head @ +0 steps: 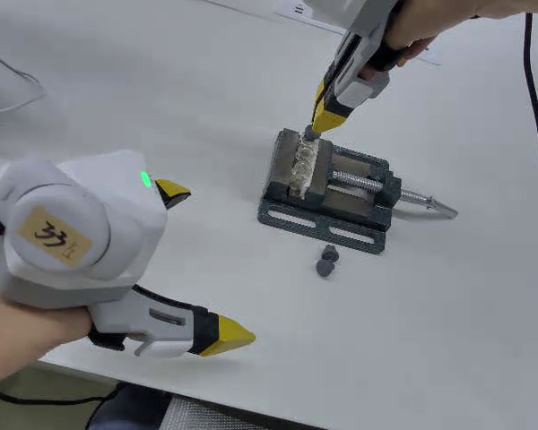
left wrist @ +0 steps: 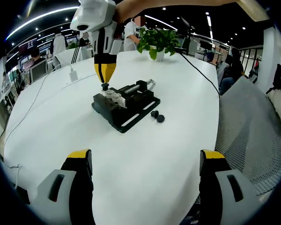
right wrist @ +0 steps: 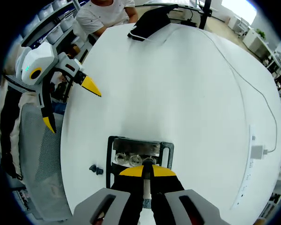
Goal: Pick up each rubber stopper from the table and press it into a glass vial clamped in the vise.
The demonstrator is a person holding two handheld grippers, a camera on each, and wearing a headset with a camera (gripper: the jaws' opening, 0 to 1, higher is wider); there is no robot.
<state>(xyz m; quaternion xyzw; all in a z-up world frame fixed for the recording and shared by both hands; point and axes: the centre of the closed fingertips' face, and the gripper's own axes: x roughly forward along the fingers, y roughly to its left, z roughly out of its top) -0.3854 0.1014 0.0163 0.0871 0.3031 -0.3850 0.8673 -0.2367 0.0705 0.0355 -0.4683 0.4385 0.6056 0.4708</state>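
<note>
Right gripper (head: 315, 128), jaws closed on a dark grey rubber stopper (head: 311, 135), apparently touching the clear glass vials (head: 302, 167) clamped in the dark metal vise (head: 359, 210); left gripper (head: 211, 264) wide open over the white table (head: 430, 340); two more dark stoppers (head: 326, 262) lying beside the vise

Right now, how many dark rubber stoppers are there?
3. Two dark grey rubber stoppers lie on the white table beside the metal vise; one is pinched in the right gripper over it. Others may be hidden.

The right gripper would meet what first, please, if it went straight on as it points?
Probably a glass vial in the vise, just below the stopper the right gripper holds; depth unclear.
</note>
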